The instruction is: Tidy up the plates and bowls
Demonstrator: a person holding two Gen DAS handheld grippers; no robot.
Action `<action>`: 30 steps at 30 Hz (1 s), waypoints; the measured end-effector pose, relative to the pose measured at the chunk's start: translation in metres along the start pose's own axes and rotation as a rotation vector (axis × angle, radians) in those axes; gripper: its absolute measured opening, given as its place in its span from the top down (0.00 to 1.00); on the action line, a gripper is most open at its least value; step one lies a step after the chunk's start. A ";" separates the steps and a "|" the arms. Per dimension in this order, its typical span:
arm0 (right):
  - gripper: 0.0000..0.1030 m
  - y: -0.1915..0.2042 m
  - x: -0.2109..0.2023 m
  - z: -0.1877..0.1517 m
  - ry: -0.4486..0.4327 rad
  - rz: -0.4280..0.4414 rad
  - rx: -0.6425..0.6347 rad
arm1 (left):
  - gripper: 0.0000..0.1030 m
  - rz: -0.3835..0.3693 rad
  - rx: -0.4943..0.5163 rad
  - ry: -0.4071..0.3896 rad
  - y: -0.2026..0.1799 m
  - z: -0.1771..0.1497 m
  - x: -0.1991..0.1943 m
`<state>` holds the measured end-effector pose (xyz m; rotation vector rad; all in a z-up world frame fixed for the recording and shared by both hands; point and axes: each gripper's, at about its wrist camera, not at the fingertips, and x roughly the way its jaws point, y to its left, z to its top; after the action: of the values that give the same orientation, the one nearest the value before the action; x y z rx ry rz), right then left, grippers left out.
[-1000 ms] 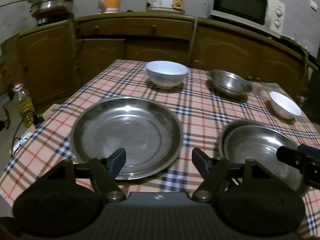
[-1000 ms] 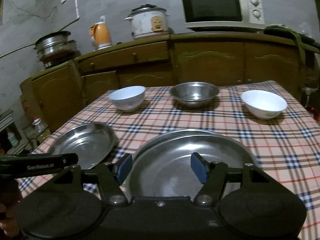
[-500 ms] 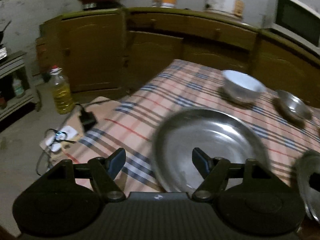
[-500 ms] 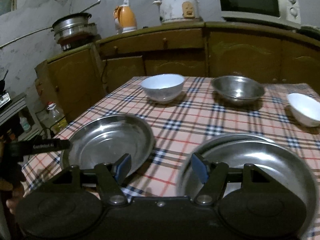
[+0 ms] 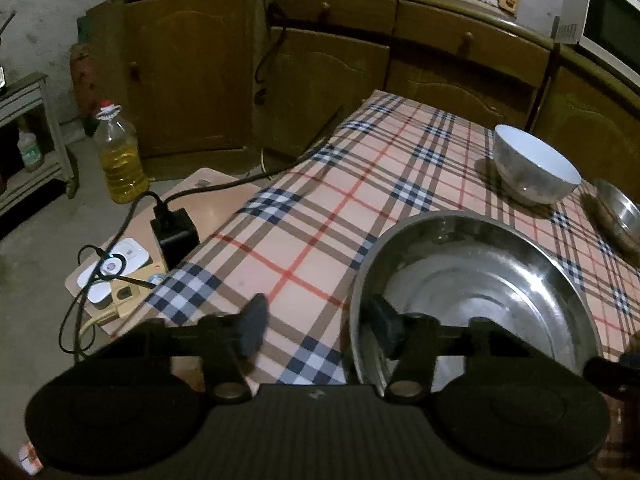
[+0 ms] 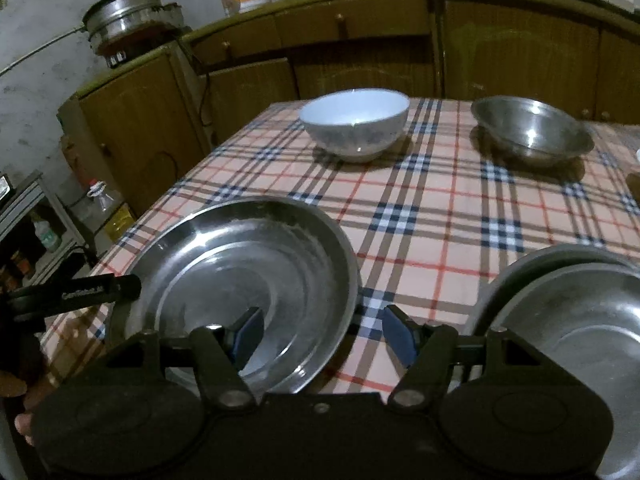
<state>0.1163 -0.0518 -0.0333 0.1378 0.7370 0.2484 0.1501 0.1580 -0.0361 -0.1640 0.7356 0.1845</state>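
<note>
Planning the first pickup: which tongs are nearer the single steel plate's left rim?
Left. The left tongs straddle the plate rim there, open; the right tongs straddle its opposite rim.

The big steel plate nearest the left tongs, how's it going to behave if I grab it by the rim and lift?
The steel plate looks thin and rigid, so it should lift flat without flexing. Its polished, shiny rim may slip between the left tongs, which stand open astride it. Held at one edge only, it will probably droop away from the grip.
</note>
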 end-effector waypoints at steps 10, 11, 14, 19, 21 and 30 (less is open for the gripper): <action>0.67 -0.007 0.000 -0.002 0.009 0.014 0.043 | 0.88 -0.075 0.028 -0.020 -0.009 -0.005 -0.010; 0.67 -0.008 -0.003 -0.001 0.002 0.014 0.042 | 0.88 -0.077 0.035 -0.033 -0.010 -0.006 -0.014; 0.67 -0.008 -0.014 -0.001 -0.026 0.002 0.026 | 0.88 -0.082 0.053 -0.055 -0.015 -0.009 -0.023; 0.67 -0.014 -0.040 -0.001 -0.068 0.014 0.026 | 0.88 -0.118 0.034 -0.088 -0.017 -0.010 -0.045; 0.67 -0.015 -0.050 -0.002 -0.087 0.007 0.016 | 0.88 -0.124 0.042 -0.109 -0.022 -0.011 -0.055; 0.67 -0.025 -0.107 -0.004 -0.186 0.003 -0.009 | 0.88 -0.151 0.055 -0.168 -0.043 -0.018 -0.097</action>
<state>0.0418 -0.1049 0.0279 0.1511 0.5508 0.2378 0.0776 0.1023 0.0205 -0.1487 0.5580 0.0335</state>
